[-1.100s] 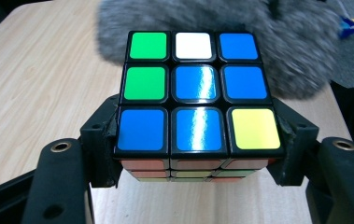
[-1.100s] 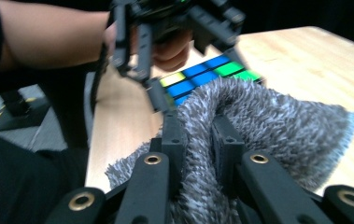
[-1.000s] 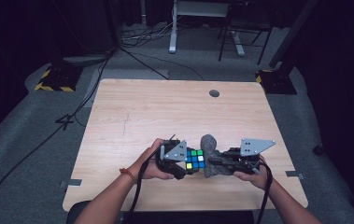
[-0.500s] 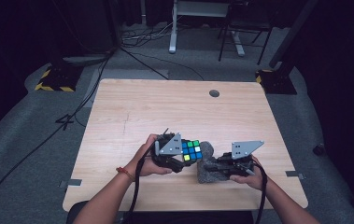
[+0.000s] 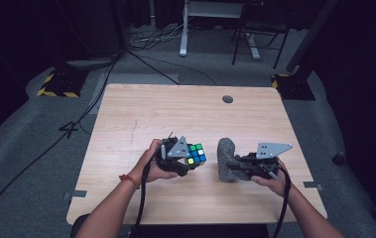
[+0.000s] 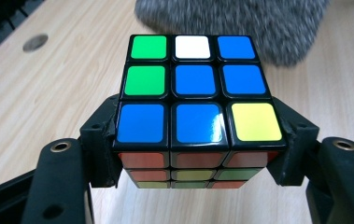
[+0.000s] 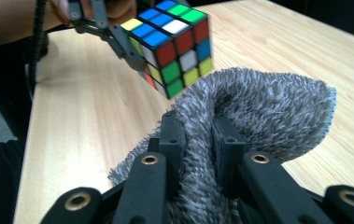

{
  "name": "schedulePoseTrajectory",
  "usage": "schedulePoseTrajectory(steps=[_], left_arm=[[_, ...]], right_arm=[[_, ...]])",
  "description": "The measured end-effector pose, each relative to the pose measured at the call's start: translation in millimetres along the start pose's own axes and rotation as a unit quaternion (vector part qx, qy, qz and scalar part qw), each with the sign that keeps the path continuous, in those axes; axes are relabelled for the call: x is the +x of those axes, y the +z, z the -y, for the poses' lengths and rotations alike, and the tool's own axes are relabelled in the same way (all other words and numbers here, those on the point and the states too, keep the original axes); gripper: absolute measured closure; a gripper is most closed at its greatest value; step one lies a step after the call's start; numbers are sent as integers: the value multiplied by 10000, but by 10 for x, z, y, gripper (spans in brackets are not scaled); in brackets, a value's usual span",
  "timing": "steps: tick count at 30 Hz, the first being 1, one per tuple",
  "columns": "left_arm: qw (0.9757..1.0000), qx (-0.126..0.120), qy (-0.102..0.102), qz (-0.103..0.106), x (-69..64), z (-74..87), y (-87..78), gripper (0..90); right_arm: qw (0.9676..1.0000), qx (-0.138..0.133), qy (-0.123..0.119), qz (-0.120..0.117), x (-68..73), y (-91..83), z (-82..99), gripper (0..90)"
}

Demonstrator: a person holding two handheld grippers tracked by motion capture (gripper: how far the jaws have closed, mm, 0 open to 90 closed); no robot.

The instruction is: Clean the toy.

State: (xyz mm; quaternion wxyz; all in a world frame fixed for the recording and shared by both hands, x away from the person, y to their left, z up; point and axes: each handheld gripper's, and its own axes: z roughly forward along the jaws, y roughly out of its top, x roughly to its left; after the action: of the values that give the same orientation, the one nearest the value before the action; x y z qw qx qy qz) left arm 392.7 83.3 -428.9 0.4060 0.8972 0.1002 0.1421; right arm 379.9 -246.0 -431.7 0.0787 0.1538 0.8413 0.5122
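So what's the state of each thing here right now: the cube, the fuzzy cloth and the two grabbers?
Puzzle cube: scrambled, clamped between the left jaws, apart from the cloth.
Grey fuzzy cloth: bunched up, pinched by the right jaws.
Left gripper: shut on the cube's sides.
Right gripper: shut on a fold of the cloth.
Wooden table: bare around both hands.

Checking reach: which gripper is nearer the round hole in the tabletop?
Left, slightly. The left gripper holds the Rubik's cube just below-left of the hole; the right gripper, pinching grey cloth, sits lower.
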Motion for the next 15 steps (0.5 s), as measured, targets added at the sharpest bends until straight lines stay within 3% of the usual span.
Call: schedulePoseTrajectory(steps=[3,6,11,15], left_arm=[[9998,122,-132,24,61,92,-4,335],[9994,231,-253,41,100,165,-4,335],[9987,295,-388,114,118,232,-1,335],[9975,524,-440,183,109,350,-1,335]], right_arm=[[9994,244,-73,237,-44,17,32,773],[9991,349,94,239,-106,32,84,768],[9972,673,123,306,-157,90,142,765],[9965,705,327,307,-238,106,211,761]])
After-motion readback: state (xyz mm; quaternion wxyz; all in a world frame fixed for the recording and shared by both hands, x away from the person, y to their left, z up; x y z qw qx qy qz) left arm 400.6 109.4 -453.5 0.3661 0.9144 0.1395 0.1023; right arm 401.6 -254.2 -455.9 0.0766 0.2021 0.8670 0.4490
